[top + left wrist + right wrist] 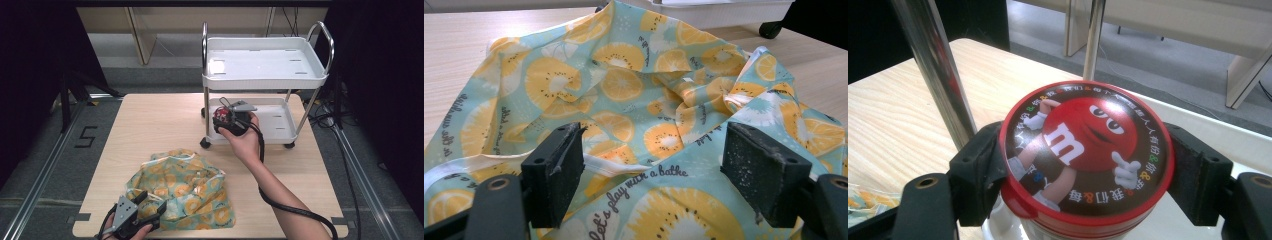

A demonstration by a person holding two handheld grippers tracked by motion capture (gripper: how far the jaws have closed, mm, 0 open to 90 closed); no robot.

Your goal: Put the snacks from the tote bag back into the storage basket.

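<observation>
Your left tongs (150, 204) stand released over the cloth (185, 187) on the desk (160, 125); your right tongs (1083, 160) grasp the tin (1087, 150) at the cart (265, 62).

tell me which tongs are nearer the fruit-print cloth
Left. The left tongs sit at the near edge of the cloth, open over it. The right tongs are off by the cart's lower shelf, gripping a red-lidded tin.
</observation>
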